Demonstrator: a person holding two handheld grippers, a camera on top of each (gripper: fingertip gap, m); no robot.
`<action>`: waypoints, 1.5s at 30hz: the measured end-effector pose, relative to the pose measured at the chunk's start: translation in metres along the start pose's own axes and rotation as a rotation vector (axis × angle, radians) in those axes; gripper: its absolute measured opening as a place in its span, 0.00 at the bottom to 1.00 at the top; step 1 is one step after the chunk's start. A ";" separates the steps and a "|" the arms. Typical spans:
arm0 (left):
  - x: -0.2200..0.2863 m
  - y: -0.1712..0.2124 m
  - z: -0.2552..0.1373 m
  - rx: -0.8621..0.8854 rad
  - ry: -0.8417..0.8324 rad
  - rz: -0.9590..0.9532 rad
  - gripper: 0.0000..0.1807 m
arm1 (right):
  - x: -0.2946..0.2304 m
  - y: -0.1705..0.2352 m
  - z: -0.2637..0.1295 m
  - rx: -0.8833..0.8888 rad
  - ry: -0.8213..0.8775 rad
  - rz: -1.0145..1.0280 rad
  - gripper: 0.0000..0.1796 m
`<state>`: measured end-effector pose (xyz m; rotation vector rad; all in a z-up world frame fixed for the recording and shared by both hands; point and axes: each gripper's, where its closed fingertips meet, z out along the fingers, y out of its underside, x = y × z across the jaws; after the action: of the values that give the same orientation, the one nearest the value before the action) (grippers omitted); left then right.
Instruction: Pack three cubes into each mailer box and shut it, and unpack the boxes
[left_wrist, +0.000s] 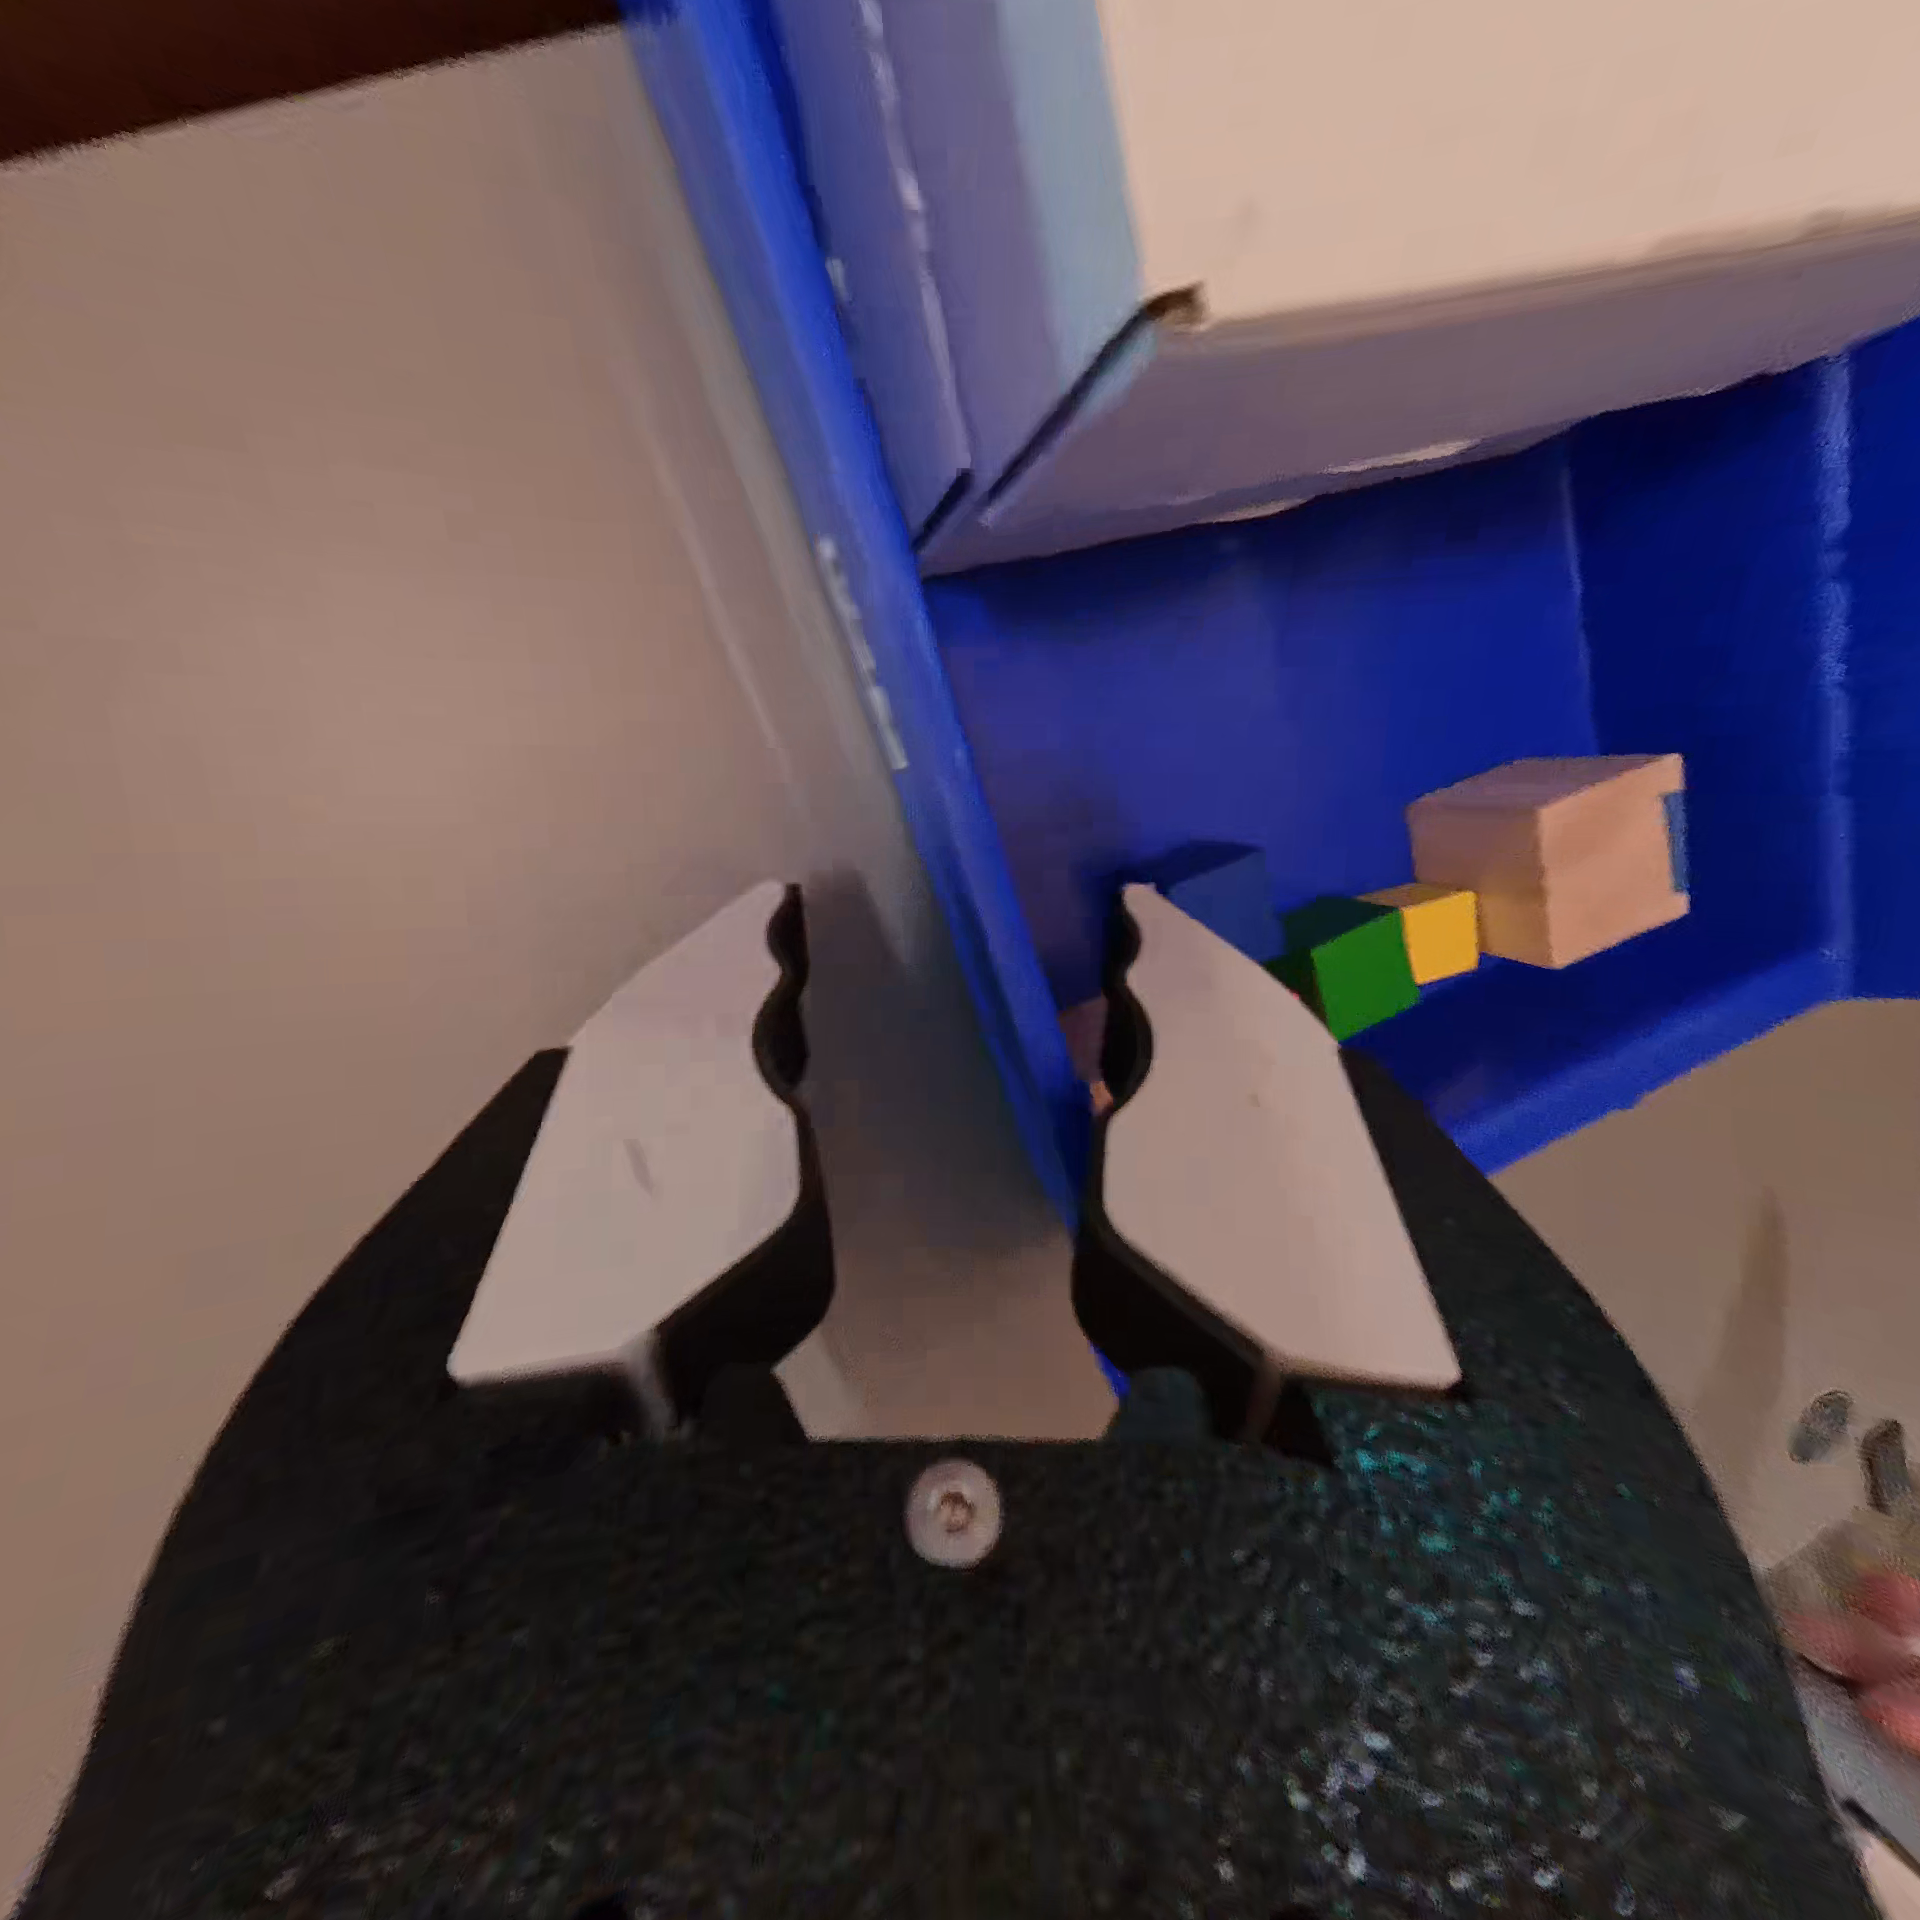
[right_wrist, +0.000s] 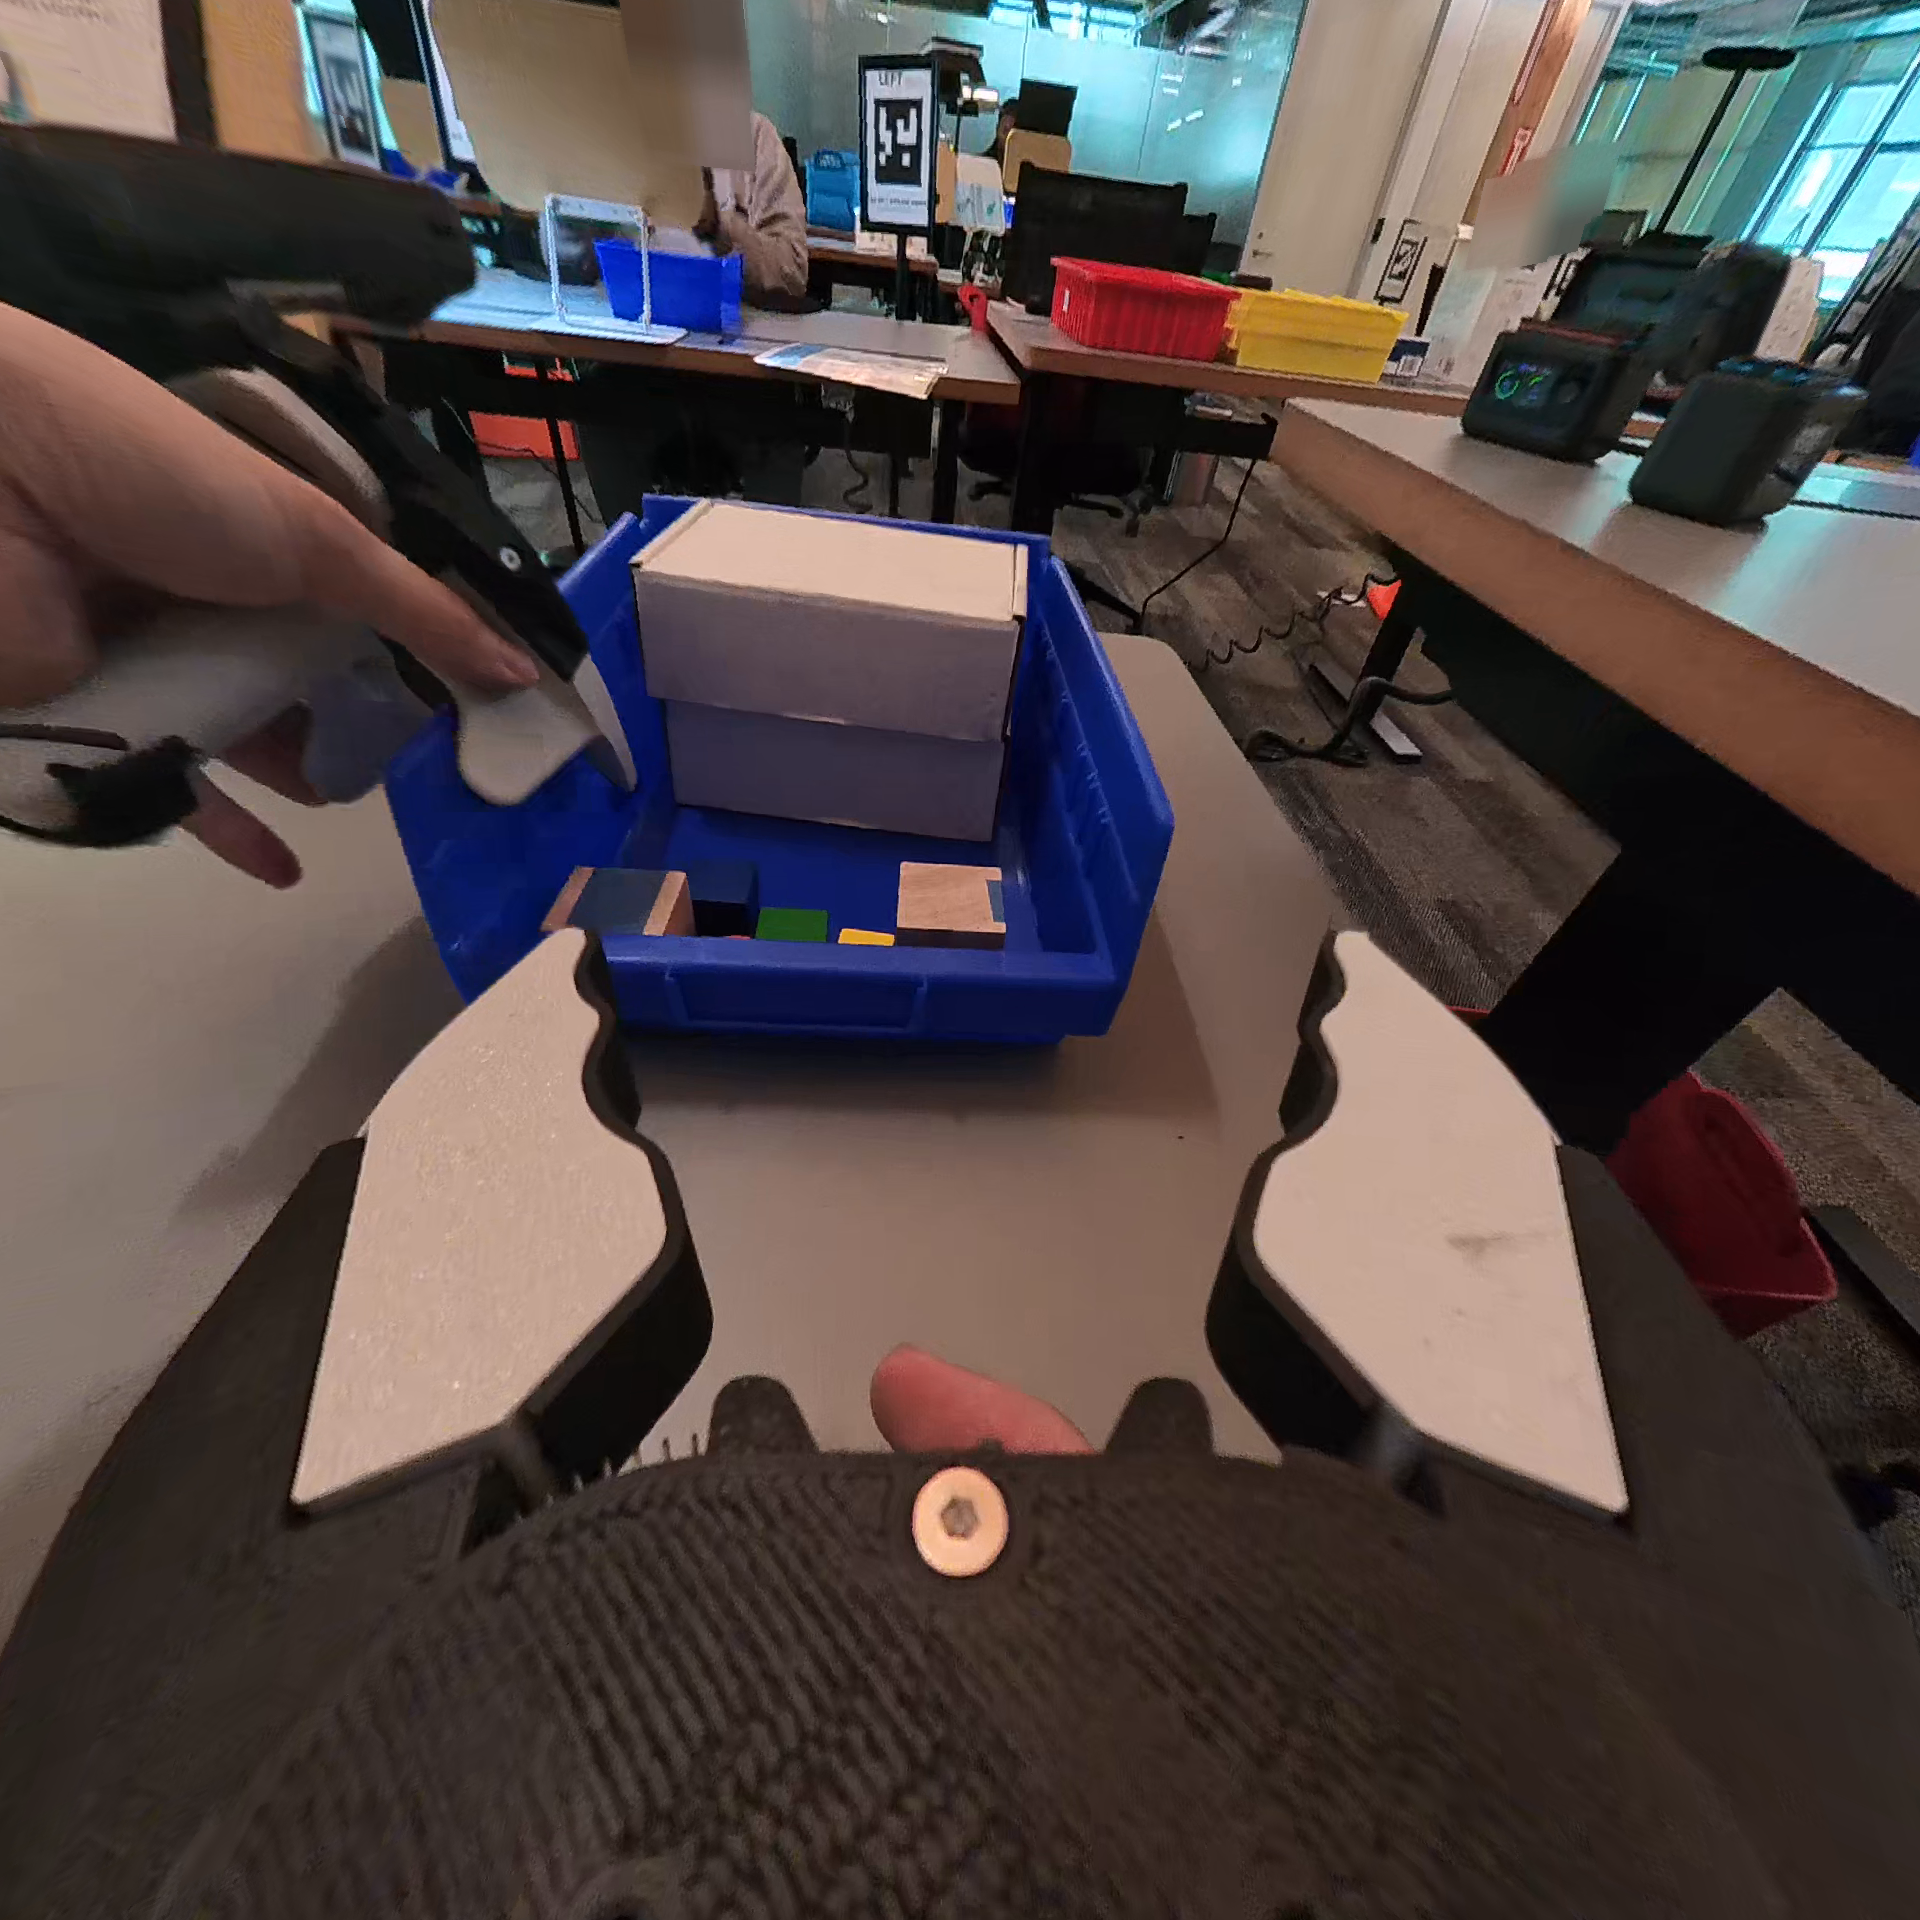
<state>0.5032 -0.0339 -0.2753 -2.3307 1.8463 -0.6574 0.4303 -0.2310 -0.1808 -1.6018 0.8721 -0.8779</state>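
A blue bin (right_wrist: 852, 987) stands on the grey table (right_wrist: 935, 1195). At its back, two shut white mailer boxes are stacked, the upper (right_wrist: 831, 613) on the lower (right_wrist: 831, 774). In front of them lie several cubes: a wooden one (right_wrist: 948, 902), a yellow (right_wrist: 864, 937), a green (right_wrist: 792, 923), a dark blue (right_wrist: 722, 894), and a wooden block with a blue face (right_wrist: 618, 902). My left gripper (left_wrist: 958, 914) is open and straddles the bin's left wall (left_wrist: 935, 665), one finger inside and one outside. My right gripper (right_wrist: 961, 951) is open and empty, above the table in front of the bin.
The table's right edge (right_wrist: 1278, 831) runs close beside the bin, with floor and cables beyond. A red tub (right_wrist: 1725, 1205) sits on the floor at right. Other tables behind hold a red bin (right_wrist: 1138, 301) and a yellow bin (right_wrist: 1314, 332). A person sits there.
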 end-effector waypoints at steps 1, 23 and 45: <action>0.007 -0.005 0.004 0.024 0.055 0.003 0.24 | 0.000 0.003 0.002 -0.012 0.000 -0.002 0.68; -0.117 0.083 -0.089 0.020 0.158 0.405 0.04 | -0.011 -0.043 -0.030 0.007 -0.076 0.074 0.67; -0.477 0.485 -0.408 0.357 -0.194 -0.158 0.04 | -0.509 -0.074 0.014 -0.188 -0.893 0.191 0.70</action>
<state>-0.1766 0.3673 -0.1991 -2.2245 1.3482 -0.6848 0.2141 0.2360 -0.1644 -1.7875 0.4469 0.0979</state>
